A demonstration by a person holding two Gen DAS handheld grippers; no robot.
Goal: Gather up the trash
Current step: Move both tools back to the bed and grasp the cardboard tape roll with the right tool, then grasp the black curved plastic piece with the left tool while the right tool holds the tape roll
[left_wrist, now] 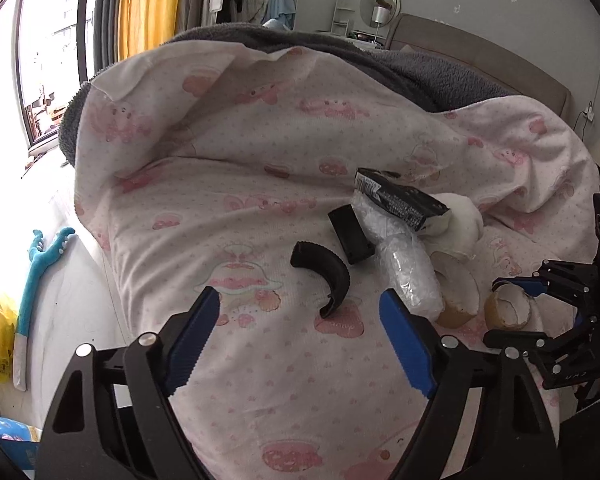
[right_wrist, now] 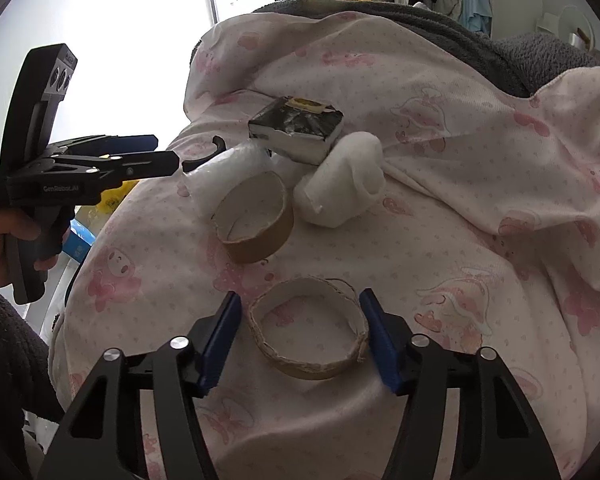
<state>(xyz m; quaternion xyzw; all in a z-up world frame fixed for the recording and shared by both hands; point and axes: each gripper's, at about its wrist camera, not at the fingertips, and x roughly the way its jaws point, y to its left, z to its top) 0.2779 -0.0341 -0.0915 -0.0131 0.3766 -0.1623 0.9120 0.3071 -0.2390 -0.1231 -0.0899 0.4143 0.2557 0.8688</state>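
The right gripper (right_wrist: 298, 334) straddles a torn cardboard ring (right_wrist: 308, 330) lying flat on the bed (right_wrist: 440, 208), jaws half-open, pads just beside its wall, not visibly pressing. The left gripper (left_wrist: 300, 330) stands wide, empty, a curved black piece (left_wrist: 324, 276) just ahead between its fingers.

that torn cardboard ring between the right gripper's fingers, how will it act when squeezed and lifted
The cardboard ring is thin-walled and hollow, so it will probably flatten into an oval under the right gripper. It looks very light. Its frayed rim suggests soft, weakened card that may crease, and it lies flat, so rolling seems unlikely.
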